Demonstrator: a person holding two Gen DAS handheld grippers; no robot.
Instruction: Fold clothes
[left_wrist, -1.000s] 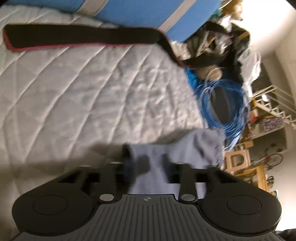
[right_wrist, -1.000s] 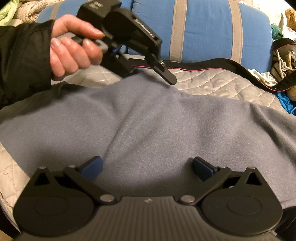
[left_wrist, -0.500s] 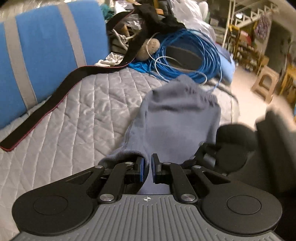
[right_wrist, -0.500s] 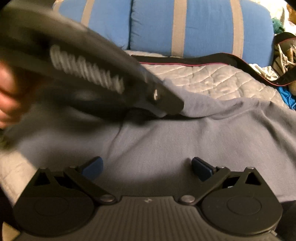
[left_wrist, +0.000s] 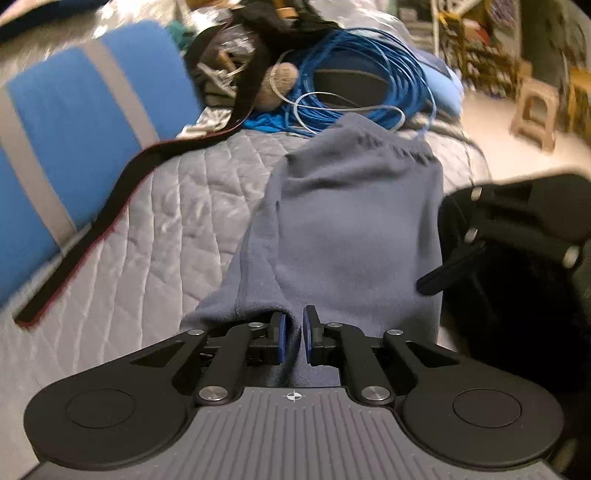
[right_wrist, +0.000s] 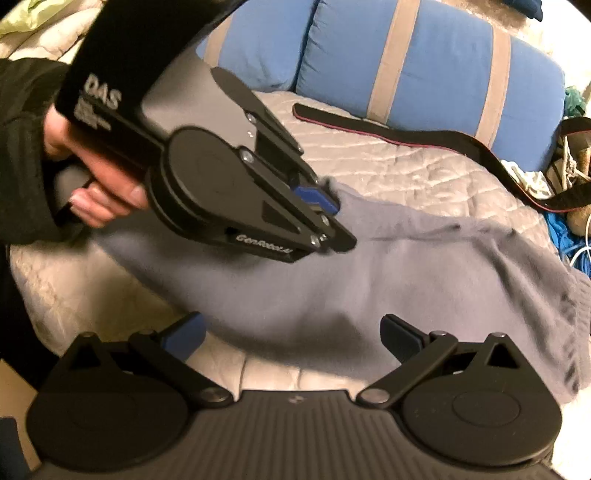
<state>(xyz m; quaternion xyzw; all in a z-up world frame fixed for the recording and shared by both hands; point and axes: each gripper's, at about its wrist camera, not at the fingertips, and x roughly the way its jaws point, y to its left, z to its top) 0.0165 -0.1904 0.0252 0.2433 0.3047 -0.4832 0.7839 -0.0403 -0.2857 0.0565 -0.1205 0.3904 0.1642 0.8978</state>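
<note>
Quilted bed (left_wrist: 155, 236) under grey sweater (left_wrist: 354, 229); my left claw (left_wrist: 293, 334) pinching its edge, my right claw (right_wrist: 291, 336) spread wide above it

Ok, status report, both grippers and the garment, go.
Left hand-held gripper shut on grey garment edge. Right hand-held gripper open, empty, above garment. Black strap on quilt, apart from garment.

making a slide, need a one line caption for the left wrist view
Left tool shut on a fold of the grey-blue garment lying on a quilted bed.
</note>
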